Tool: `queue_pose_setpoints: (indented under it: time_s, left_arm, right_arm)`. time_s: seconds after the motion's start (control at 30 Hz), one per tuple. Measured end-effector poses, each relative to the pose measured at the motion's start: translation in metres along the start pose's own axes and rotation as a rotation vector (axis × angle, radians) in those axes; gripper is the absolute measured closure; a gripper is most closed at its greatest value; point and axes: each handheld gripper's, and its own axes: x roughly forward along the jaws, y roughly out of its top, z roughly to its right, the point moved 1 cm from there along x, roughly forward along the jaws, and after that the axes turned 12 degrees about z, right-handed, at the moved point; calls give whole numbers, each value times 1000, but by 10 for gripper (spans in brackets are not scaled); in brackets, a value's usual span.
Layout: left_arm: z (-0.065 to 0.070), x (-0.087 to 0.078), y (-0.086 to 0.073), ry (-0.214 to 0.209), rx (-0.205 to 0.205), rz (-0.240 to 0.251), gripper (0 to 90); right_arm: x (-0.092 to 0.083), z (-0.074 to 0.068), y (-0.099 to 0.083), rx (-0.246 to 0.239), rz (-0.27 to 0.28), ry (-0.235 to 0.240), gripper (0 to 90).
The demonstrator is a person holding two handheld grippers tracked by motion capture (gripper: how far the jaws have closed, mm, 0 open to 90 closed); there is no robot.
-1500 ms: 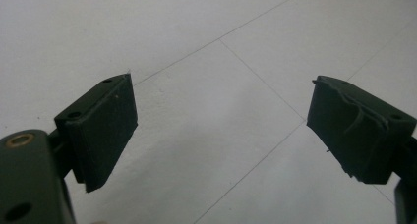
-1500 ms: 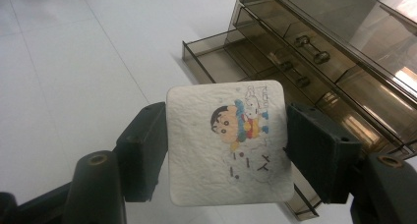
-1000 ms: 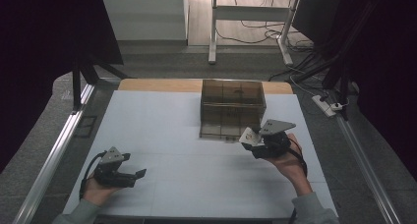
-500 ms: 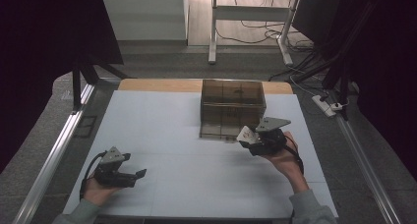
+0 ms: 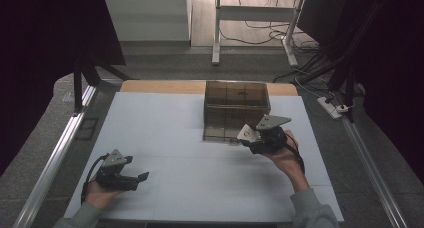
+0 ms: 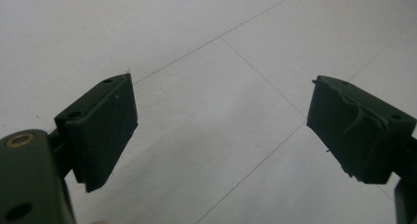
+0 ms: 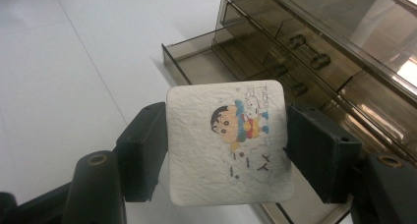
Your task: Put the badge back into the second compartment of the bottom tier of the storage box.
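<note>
Right gripper view has the right gripper [image 7: 227, 150] pinching a white square pad [image 7: 228, 143] with a cartoon kid on it, just in front of the brown drawer box [image 7: 314, 42] and its pulled-out bottom drawer [image 7: 196, 62]. Compared with a second ago, this gripper has slid a bit closer to the drawer box. Far to the left of the drawer box, the left gripper [image 6: 221, 135] stays put on the white table [image 5: 170, 118] with its jaws spread wide and nothing between them.

A white table [image 5: 165, 138] with thin seam lines has a wooden strip [image 5: 150, 86] along its far edge. Beyond it, on the grey floor [image 5: 165, 63], stand white table legs [image 5: 216, 33] among tangled cables [image 5: 310, 63], with a power strip [image 5: 334, 107] at the right.
</note>
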Motion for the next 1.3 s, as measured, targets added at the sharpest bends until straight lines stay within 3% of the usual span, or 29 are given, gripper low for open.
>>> queue_pose_setpoints:
  time_s: [0.27, 0.7, 1.07, 1.3]
  left_arm:
    - [0, 0, 0, 0, 0, 0, 114]
    - [0, 0, -1, 4, 1, -3, 115]
    - [-2, -1, -2, 2, -3, -1, 116]
    - [-2, -1, -2, 2, -3, -4, 116]
  right_arm:
    - [5, 6, 4, -8, 3, 1, 333]
    - [24, 14, 8, 17, 12, 24, 333]
    - [57, 17, 11, -9, -44, 61, 333]
    - [64, 24, 7, -8, -74, 68, 333]
